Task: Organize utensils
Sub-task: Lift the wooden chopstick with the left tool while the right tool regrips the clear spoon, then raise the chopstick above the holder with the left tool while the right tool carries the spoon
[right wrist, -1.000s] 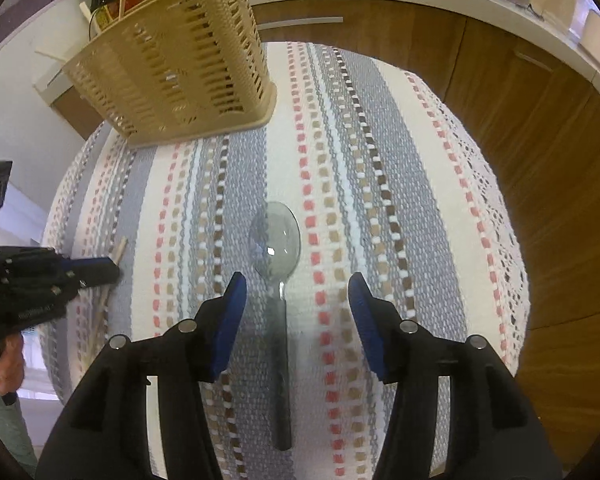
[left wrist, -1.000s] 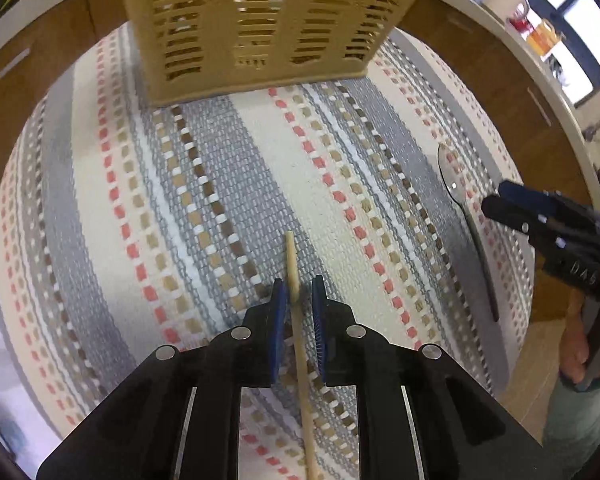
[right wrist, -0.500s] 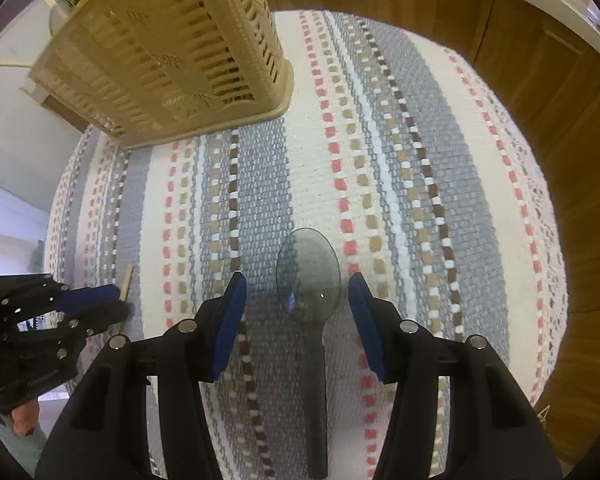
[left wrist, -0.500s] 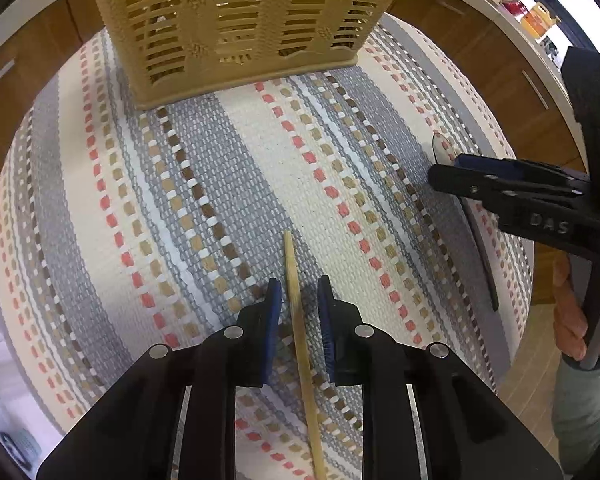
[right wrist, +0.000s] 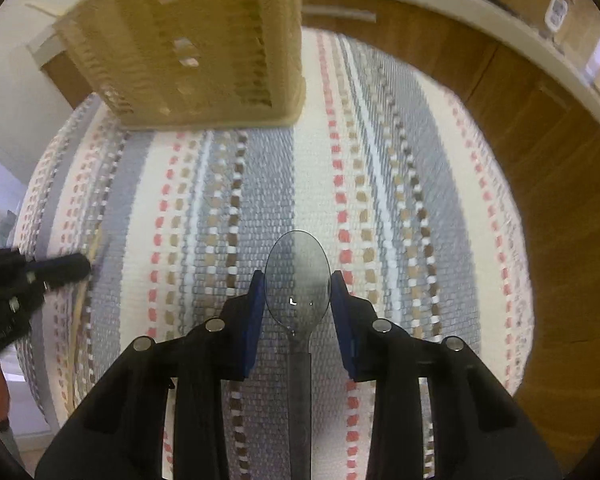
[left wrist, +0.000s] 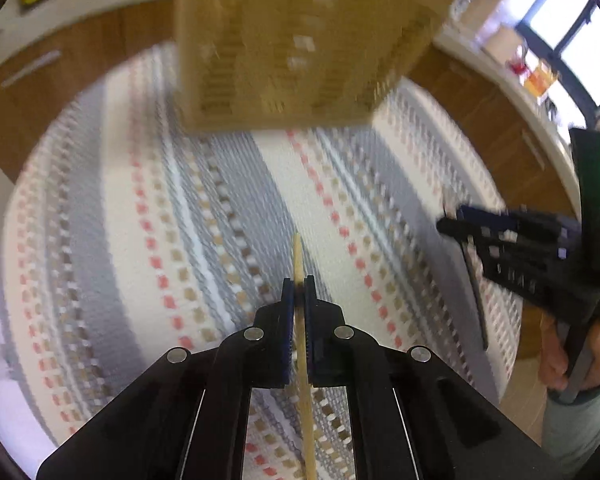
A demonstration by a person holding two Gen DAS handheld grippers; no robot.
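Two grippers work over a striped woven cloth (left wrist: 148, 216) that covers the table. From the left wrist view, the left gripper (left wrist: 299, 300) has its blue-padded jaws pressed together on a thin wooden stick (left wrist: 298, 256), whose tip pokes forward past the pads while the rest runs back between the black arms. Ahead of it, at the far side of the cloth, stands a tan slotted utensil basket (left wrist: 292, 44), blurred in this view. Further right, the right gripper (left wrist: 452, 224) reaches in from the edge, with a dark spoon handle (left wrist: 476, 292) lying on the cloth beneath it. From the right wrist view, the spoon (right wrist: 298, 276) lies on the cloth with its bowl pointing toward the basket (right wrist: 204, 44). The right gripper's (right wrist: 298, 292) jaws sit against either side of the bowl, closed on it.
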